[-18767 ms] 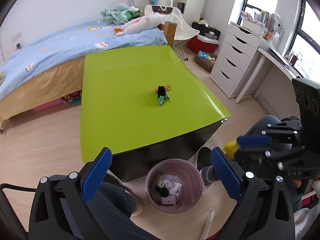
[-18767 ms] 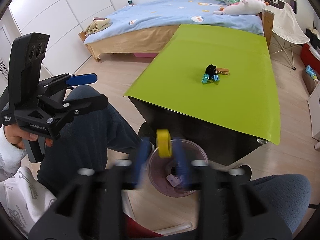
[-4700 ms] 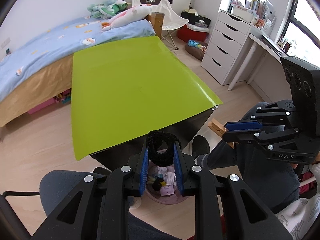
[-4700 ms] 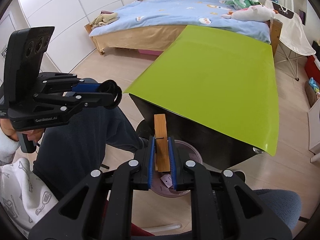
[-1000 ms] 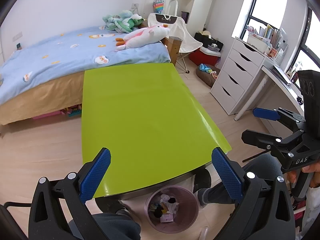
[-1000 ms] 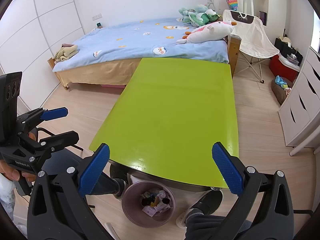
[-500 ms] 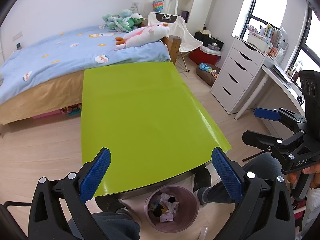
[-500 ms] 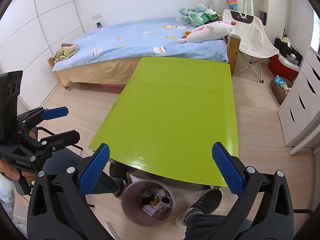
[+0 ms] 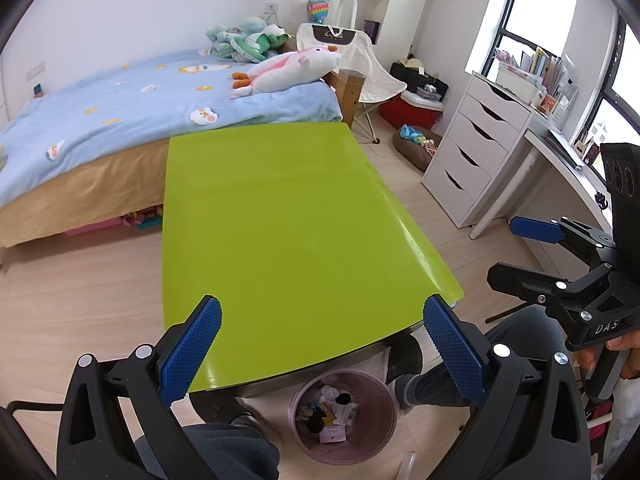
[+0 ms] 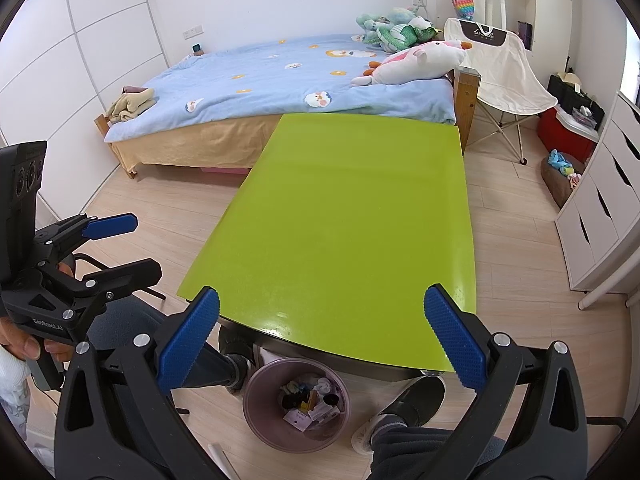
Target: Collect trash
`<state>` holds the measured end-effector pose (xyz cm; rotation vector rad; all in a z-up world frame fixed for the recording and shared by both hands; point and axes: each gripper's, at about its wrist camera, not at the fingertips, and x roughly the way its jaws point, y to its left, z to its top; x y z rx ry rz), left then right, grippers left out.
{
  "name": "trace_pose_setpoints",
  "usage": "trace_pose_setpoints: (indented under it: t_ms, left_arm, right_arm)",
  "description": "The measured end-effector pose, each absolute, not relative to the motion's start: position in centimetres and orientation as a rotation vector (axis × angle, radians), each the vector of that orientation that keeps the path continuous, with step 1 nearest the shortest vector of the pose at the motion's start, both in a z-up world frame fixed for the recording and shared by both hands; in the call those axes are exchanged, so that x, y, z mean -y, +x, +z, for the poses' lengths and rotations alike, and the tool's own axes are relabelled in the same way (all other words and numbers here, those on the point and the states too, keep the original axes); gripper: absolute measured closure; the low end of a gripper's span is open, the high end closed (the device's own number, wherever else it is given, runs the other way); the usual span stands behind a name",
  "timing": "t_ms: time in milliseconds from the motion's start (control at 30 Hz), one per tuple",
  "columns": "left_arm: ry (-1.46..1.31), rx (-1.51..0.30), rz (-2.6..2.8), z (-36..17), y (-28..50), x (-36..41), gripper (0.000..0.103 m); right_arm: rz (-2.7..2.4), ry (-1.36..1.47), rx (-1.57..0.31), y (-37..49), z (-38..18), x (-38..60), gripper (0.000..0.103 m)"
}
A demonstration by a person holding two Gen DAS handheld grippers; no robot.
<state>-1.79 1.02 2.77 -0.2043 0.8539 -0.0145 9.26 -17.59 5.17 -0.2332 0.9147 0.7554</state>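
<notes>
Trash looks all picked up.
The tabletop (image 9: pixel 288 220) is bare; the bin (image 9: pixel 376 440) holds trash; left claw (image 9: pixel 320 356) and right claw (image 10: pixel 320 354) gape wide, holding nothing.

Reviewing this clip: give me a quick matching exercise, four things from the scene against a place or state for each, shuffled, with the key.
Things:
1. left gripper
2. trash bin
3. green table
4. pink-and-white plush toy

Places or states:
A. lies on the blue bed
B. stands on the floor at the table's near edge, with scraps inside
C. fingers wide apart, nothing between them
D. bare top, nothing lying on it

Pairs: 1-C, 2-B, 3-D, 4-A. The right gripper is likewise open and holds nothing.
</notes>
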Motion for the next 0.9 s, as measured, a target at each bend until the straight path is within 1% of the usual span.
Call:
trace_pose_setpoints:
  t_ms: [900]
  left_arm:
    - [-0.195, -0.856, -0.009, 2.57, -1.54, -0.91, 0.006]
  right_arm:
    - [0.755, -0.234, -0.915, 9.40, 5.25, 17.57, 0.003]
